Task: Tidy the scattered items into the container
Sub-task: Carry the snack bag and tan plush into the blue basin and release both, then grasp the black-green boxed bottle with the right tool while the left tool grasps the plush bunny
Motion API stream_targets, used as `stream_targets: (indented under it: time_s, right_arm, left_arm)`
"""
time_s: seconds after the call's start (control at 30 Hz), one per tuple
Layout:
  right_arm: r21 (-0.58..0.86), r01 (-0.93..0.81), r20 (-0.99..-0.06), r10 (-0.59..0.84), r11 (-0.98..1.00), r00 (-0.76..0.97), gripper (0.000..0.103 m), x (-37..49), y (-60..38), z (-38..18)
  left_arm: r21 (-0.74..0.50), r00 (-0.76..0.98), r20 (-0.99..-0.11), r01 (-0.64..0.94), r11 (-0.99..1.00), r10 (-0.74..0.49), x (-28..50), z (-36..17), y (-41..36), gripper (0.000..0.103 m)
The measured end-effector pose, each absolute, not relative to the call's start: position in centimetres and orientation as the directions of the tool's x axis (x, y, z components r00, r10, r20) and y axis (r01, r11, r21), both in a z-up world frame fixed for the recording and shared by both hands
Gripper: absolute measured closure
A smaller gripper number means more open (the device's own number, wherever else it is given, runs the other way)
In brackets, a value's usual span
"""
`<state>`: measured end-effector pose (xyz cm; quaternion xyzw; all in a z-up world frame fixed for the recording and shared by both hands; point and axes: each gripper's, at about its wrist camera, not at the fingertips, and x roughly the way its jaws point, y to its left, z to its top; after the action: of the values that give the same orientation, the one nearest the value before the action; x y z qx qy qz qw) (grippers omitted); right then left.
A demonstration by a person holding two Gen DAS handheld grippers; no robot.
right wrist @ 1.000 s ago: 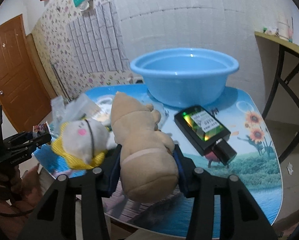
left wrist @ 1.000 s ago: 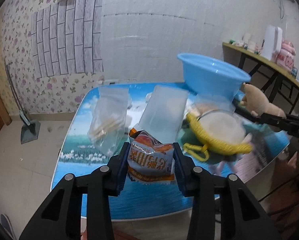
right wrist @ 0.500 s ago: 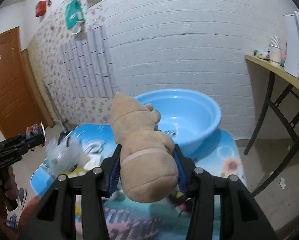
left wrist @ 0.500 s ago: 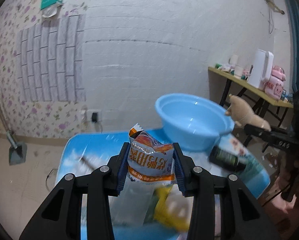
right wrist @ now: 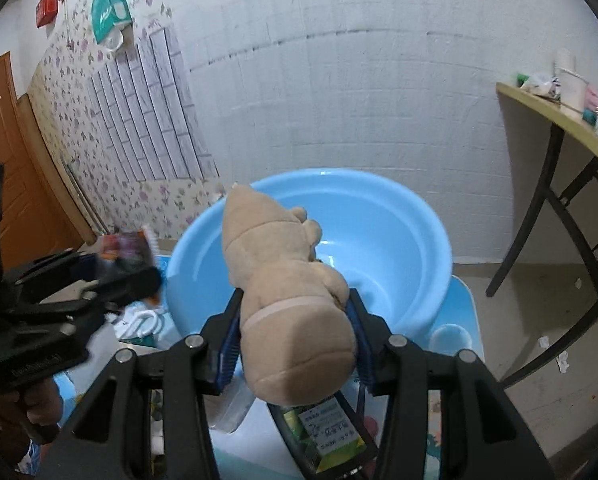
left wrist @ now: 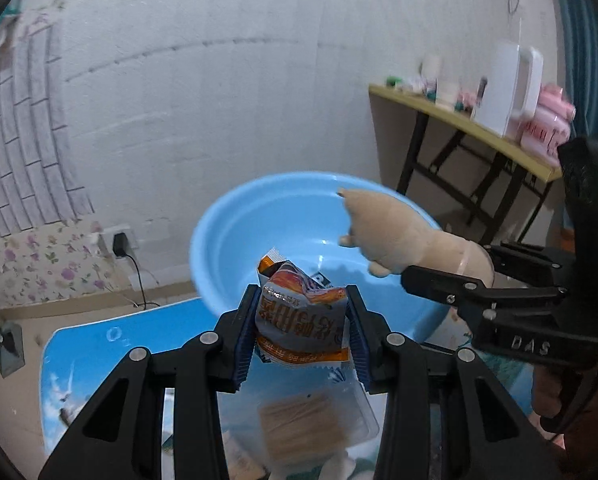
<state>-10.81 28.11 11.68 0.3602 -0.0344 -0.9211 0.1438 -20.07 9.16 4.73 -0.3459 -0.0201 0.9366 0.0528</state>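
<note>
Now we hold both tools above the blue basin (left wrist: 235, 240), its near rim just below them. Our left tool (left wrist: 301, 320) clamps the orange snack packet (left wrist: 299, 312); our right tool (right wrist: 295, 336) clamps the plush toy (right wrist: 283, 280). Beneath, bench (left wrist: 87, 352) items sit half hidden. Earlier, both loads hung lower, short of the basin.

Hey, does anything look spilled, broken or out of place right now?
Nothing stands out. The left gripper grips a crumpled orange snack packet and the right gripper grips a tan plush toy, both raised by the upright, empty blue basin. Several items lie loose on the table.
</note>
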Motion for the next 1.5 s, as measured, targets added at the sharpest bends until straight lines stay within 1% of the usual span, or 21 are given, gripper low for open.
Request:
stream_targets:
  time_s: [0.3, 0.43, 0.5, 0.6, 0.73, 0.83, 1.2, 1.27, 1.33, 1.5]
  right_arm:
    - [0.195, 0.259, -0.687, -0.32, -0.946, -0.653, 0.056, -13.3, 28.2, 9.2]
    - [0.204, 0.272, -0.689, -0.335, -0.94, -0.643, 0.056, -13.8, 28.2, 8.9]
    - [0.212, 0.277, -0.69, -0.344, -0.937, -0.637, 0.055, -13.9, 28.2, 8.9]
    - [0.21, 0.265, -0.691, -0.334, -0.941, -0.641, 0.055, -13.9, 28.1, 8.8]
    - [0.204, 0.253, -0.695, -0.321, -0.946, -0.643, 0.05, -13.8, 28.0, 9.0]
    - [0.199, 0.24, -0.697, -0.309, -0.95, -0.646, 0.046, -13.6, 27.5, 9.5]
    - [0.191, 0.203, -0.669, -0.279, -0.96, -0.69, 0.046, -10.0, 28.5, 11.5]
    - [0.193, 0.194, -0.664, -0.273, -0.962, -0.696, 0.046, -9.1, 28.9, 11.7]
    - [0.202, 0.179, -0.667, -0.269, -0.963, -0.695, 0.046, -8.3, 29.3, 11.6]
    - [0.204, 0.152, -0.688, -0.252, -0.967, -0.681, 0.046, -6.3, 30.6, 10.1]
  left_arm:
    - [-0.05, -0.688, -0.717, -0.105, -0.993, 0.109, -23.5, 1.8, 10.0, 0.062]
    - [-0.083, -0.68, -0.723, -0.095, -0.992, 0.125, -24.1, 1.7, 9.7, 0.061]
    - [-0.08, -0.68, -0.724, -0.086, -0.993, 0.117, -24.1, 1.6, 9.4, 0.057]
    - [-0.086, -0.687, -0.716, -0.083, -0.993, 0.119, -23.8, 1.8, 9.3, 0.057]
    - [-0.088, -0.705, -0.699, -0.08, -0.993, 0.118, -23.0, 2.4, 9.0, 0.057]
    - [-0.082, -0.709, -0.696, -0.08, -0.993, 0.115, -22.2, 2.8, 8.8, 0.056]
    - [-0.085, -0.726, -0.682, -0.036, -0.996, 0.084, -16.8, 3.4, 6.5, 0.055]
    - [-0.096, -0.728, -0.681, -0.029, -0.995, 0.087, -15.3, 3.2, 6.0, 0.051]
    - [-0.111, -0.73, -0.676, -0.029, -0.993, 0.097, -13.9, 2.9, 5.9, 0.045]
    - [-0.11, -0.717, -0.689, -0.039, -0.993, 0.104, -10.6, 1.9, 6.0, 0.042]
